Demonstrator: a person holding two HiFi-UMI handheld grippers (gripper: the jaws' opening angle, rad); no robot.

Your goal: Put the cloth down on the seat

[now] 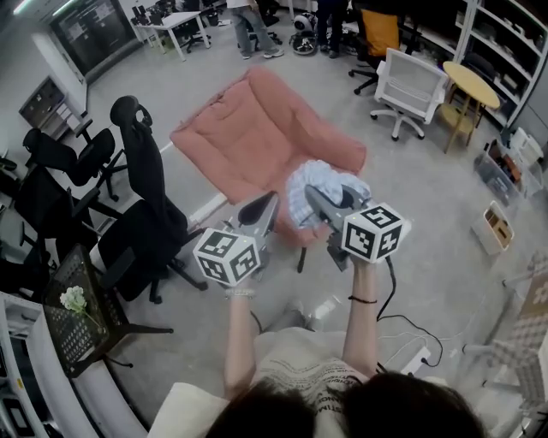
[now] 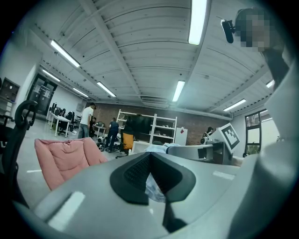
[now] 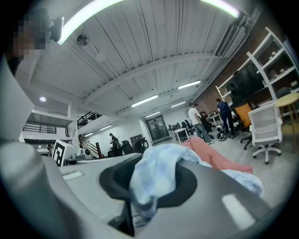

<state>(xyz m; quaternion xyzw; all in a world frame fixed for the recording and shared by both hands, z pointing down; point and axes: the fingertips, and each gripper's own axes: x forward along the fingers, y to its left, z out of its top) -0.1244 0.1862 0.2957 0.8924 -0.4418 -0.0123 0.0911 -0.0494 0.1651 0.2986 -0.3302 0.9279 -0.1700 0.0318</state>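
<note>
The seat (image 1: 248, 137) is a pink padded lounge chair on the grey floor, just beyond both grippers. A light blue cloth (image 1: 312, 180) hangs bunched over its near edge. My right gripper (image 1: 315, 195) is shut on the cloth, which bulges over its jaws in the right gripper view (image 3: 152, 179). My left gripper (image 1: 271, 204) is beside it on the left, its jaws closed on a small fold of the cloth (image 2: 154, 189). The seat also shows at the left of the left gripper view (image 2: 60, 156) and behind the cloth in the right gripper view (image 3: 215, 156).
Black office chairs (image 1: 145, 197) stand left of the seat. A white office chair (image 1: 411, 85) and a round wooden table (image 1: 471, 85) are at the back right. Cables (image 1: 402, 334) trail on the floor near my feet. People (image 1: 253, 26) stand far back.
</note>
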